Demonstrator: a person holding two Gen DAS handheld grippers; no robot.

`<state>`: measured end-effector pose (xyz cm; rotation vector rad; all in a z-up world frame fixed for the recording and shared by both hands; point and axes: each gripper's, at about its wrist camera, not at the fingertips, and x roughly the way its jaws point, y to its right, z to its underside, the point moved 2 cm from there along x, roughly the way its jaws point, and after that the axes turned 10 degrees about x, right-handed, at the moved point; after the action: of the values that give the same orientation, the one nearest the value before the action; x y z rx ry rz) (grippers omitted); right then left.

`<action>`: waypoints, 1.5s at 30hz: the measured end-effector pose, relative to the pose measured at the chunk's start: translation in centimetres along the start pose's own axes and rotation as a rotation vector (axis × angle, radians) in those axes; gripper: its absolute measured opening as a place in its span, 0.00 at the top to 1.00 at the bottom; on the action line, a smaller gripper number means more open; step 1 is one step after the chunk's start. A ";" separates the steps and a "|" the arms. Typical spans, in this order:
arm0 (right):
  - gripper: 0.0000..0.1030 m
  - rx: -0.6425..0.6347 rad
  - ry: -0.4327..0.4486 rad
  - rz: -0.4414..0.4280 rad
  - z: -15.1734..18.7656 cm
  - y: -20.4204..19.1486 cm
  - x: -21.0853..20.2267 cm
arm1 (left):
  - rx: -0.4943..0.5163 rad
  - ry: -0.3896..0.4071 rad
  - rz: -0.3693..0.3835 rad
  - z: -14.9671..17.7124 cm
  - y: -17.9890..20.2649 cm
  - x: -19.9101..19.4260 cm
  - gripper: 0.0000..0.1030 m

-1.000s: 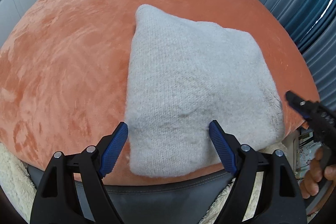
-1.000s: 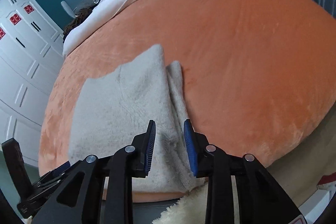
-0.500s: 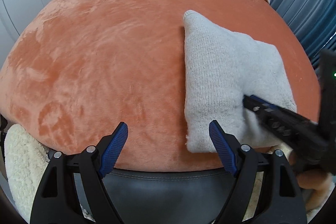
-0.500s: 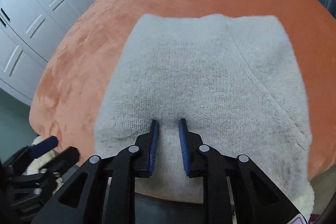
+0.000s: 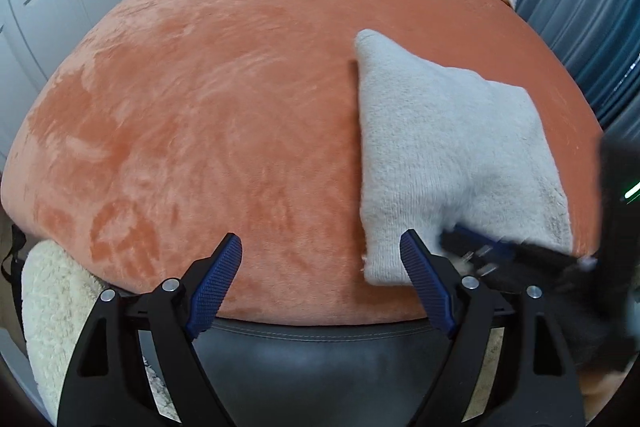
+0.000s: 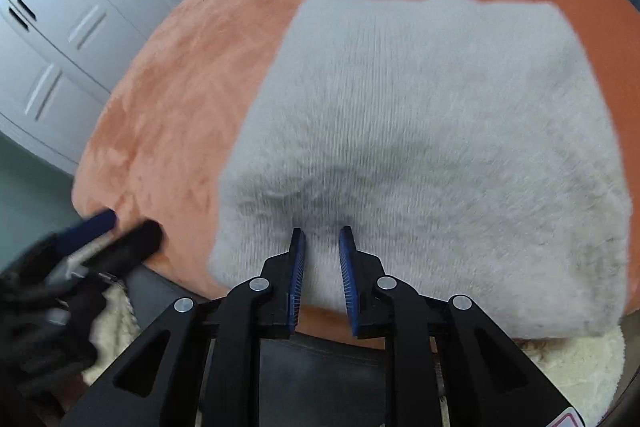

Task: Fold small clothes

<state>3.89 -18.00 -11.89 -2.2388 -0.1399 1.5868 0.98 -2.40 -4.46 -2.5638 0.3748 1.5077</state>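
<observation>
Folded grey knit (image 6: 420,147) lay near orange bed (image 5: 200,127) edge; right gripper (image 6: 322,247) narrow above it, left gripper (image 5: 320,267) wide, empty; next likely press or reposition

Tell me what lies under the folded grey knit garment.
The folded grey knit garment lies flat on the orange plush blanket, which shows all around it. The blanket beneath it is covered, and anything tucked inside the folds cannot be seen.

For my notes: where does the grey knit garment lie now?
The grey knit garment lies folded on the orange blanket, near its front edge, right of the left gripper.
</observation>
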 end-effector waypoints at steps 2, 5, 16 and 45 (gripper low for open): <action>0.86 -0.008 0.031 -0.004 0.7 0.2 0.3 | 0.001 -0.011 -0.010 0.0 0.1 0.0 0.23; 0.86 0.056 0.051 -0.066 0.2 1.0 -3.2 | 0.027 0.010 -0.008 -0.4 0.8 -0.7 0.23; 0.55 0.383 0.250 -0.019 -2.8 15.1 -10.0 | 0.093 0.017 0.101 -5.0 7.1 1.8 0.16; 0.40 0.375 0.248 0.035 -2.9 16.4 -6.8 | 0.143 -0.082 0.010 -4.9 9.5 6.5 0.09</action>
<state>1.79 -35.88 -11.08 -2.1208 0.2464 1.2164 5.43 -13.61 -7.68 -2.3868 0.4677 1.5253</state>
